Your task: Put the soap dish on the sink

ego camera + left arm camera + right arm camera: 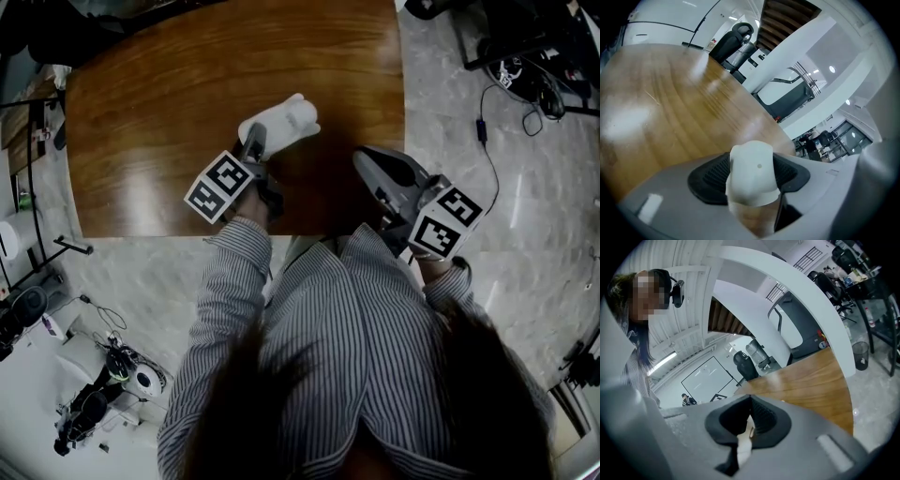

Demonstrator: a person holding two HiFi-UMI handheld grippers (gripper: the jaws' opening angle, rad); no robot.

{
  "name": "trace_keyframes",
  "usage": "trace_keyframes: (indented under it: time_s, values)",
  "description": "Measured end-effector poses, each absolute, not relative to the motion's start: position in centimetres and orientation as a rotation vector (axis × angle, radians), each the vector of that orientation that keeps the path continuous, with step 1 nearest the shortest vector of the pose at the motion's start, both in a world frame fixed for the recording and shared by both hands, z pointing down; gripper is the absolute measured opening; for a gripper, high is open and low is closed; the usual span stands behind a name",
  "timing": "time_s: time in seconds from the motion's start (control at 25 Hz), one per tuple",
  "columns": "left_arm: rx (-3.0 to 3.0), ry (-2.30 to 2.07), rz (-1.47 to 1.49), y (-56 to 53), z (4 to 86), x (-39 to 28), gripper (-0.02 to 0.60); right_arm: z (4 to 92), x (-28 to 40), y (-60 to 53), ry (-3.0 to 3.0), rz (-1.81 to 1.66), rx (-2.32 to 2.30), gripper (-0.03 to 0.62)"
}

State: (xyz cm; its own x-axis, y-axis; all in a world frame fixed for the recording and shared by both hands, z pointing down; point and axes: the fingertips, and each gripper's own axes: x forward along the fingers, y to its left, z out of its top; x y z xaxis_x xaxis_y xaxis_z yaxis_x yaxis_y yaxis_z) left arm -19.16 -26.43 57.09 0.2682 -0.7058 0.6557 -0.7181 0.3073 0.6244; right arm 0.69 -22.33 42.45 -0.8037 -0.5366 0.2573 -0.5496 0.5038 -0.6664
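Observation:
The white soap dish (281, 120) lies on the brown wooden table (141, 122), a little past the middle. My left gripper (255, 141) reaches down to its near end. In the left gripper view the soap dish (751, 173) fills the gap of the left gripper (752, 180), with a black pad (708, 180) close on either side, jaws wide and not seen pressing. My right gripper (364, 157) hovers to the dish's right near the table's front edge, jaws together. In its own view the right gripper (750, 416) shows only a narrow slit with a pale sliver low in it.
The table's front edge (169, 234) runs just ahead of the person's striped sleeves. Grey marble floor surrounds it, with cables (487, 122) at the right and small equipment (103, 384) at the lower left. An office chair (733, 42) stands beyond the table's far side.

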Motion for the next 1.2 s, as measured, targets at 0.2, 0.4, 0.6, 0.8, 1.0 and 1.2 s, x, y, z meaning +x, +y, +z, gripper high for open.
trace_keyframes:
  time_s: [0.2,0.4,0.6,0.8,1.0,1.2]
  values:
    - [1.415,-1.454,0.047,-26.7,57.1,-19.0,0.262,42.7,1.2,-22.6,-2.702,1.216,1.001,0.002]
    - [1.405,-1.471,0.050,-26.6,57.3,-19.1,0.266,42.7,1.4,-22.6,-2.703,1.212,1.005,0.001]
    - [1.383,-1.484,0.050,-26.5,57.5,-19.1,0.299,42.7,1.9,-22.6,-2.697,1.197,1.014,0.002]
    - [1.411,-1.448,-0.022,-25.9,55.5,-18.9,0.299,42.4,1.8,-22.4,-2.690,1.154,1.009,0.002]
    - [1.490,-1.434,-0.096,-24.2,51.7,-18.6,0.280,41.6,1.4,-21.8,-2.712,1.095,0.974,0.002]
    - [1.554,-1.396,-0.170,-21.2,48.6,-17.9,0.216,40.5,0.0,-20.8,-2.737,1.048,0.923,0.002]
